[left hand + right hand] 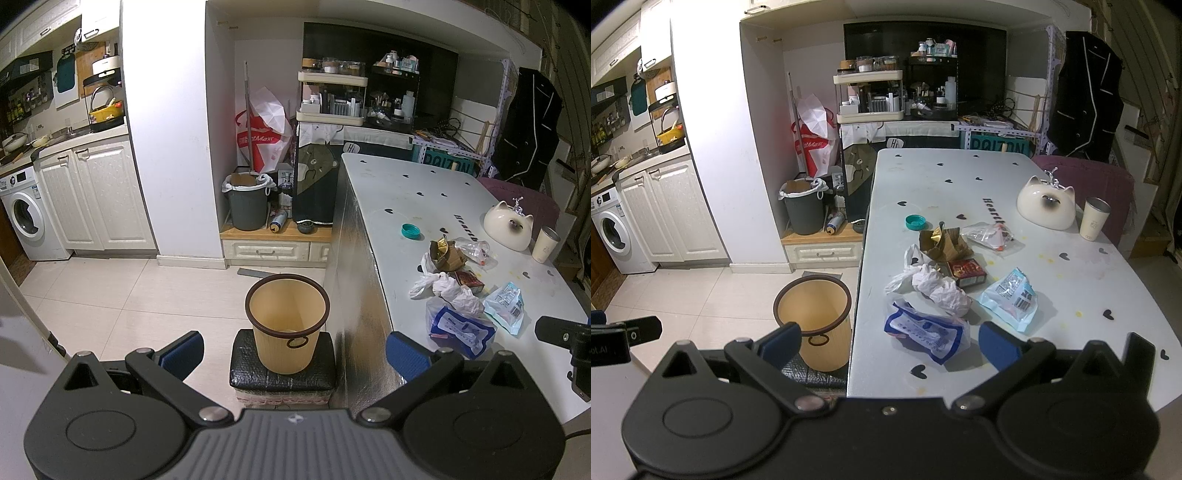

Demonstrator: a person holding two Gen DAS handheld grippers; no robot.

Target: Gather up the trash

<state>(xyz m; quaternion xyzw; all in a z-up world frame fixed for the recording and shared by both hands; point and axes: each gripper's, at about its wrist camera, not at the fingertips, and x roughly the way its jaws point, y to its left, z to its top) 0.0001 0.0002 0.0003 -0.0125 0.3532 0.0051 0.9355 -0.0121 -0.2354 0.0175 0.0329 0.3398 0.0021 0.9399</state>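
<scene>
A: Seven loose items of trash on the worktop, all listed relative to the crumpled white tissue. Go on.

B: Item one, blue-and-white wrapper: just in front of the tissue, nearest the worktop's front edge. Item two, pale blue packet: to the tissue's right. Item three, red box: touching the tissue's far side. Item four, gold-brown torn bag: beyond the tissue. Item five, clear plastic bag: beyond and right. Item six, teal cap: farthest beyond.

A: Receptacle?

B: Tan bin, on a black stool, on the floor left of the tissue and below worktop level. Appears nearly empty.

A: Claws?

B: Right claw: jaws spread wide, holding nothing. Left claw: likewise spread and empty, aimed at the bin.

A: Deciding relation?

B: The blue-and-white wrapper lies directly ahead of the right claw, between its fingers' line of sight, long axis running left to right across the claw's opening. The right claw is the nearer; the left sits off the worktop's edge. Likely first pick, in my judgement.
</scene>
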